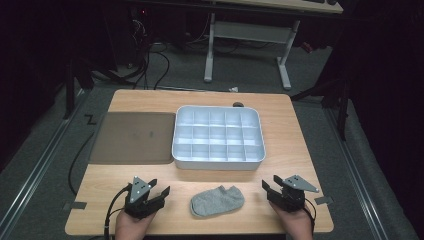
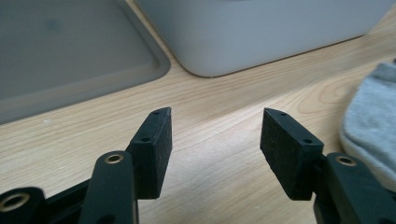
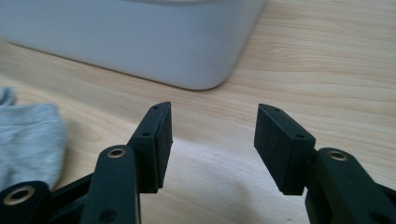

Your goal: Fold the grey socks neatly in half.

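A grey ankle sock (image 1: 217,200) lies flat near the front edge of the wooden table (image 1: 295,125), between the two hands. To its left my left gripper (image 1: 159,192) rests on the table, open, with bare wood between its pads; the sock (image 2: 373,121) shows at the right edge of its view. On the sock's right my right gripper (image 1: 267,187) also stands open and holds nothing; the sock (image 3: 28,140) lies at the left of its view. A white divided tray (image 1: 218,162) with several empty compartments sits behind the sock.
A flat grey-brown mat (image 1: 132,137) lies left of the tray, touching its side. A small dark round object (image 1: 238,105) sits at the table's far edge. Beyond the table are a white desk frame (image 1: 210,50) and floor cables (image 1: 150,65).
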A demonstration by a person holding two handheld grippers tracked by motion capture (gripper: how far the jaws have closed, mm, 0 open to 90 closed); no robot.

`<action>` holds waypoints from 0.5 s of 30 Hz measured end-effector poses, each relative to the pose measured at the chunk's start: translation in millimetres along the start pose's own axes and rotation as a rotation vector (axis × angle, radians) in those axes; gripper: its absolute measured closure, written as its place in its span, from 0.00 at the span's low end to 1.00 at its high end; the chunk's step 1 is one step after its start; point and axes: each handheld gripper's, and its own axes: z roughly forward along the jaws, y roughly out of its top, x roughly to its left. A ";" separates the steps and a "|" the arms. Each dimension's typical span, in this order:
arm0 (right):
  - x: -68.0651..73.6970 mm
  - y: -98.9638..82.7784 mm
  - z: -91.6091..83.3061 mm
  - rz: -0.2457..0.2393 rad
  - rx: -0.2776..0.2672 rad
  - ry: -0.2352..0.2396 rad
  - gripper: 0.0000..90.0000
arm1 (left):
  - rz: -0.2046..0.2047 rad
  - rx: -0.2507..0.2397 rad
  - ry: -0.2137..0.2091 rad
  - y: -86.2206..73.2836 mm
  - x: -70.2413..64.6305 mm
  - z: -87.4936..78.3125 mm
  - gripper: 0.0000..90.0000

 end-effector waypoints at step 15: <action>26.2 1.1 0.0 -0.056 -0.032 0.068 0.52 | 0.016 0.041 -0.122 1.8 -30.9 13.7 0.46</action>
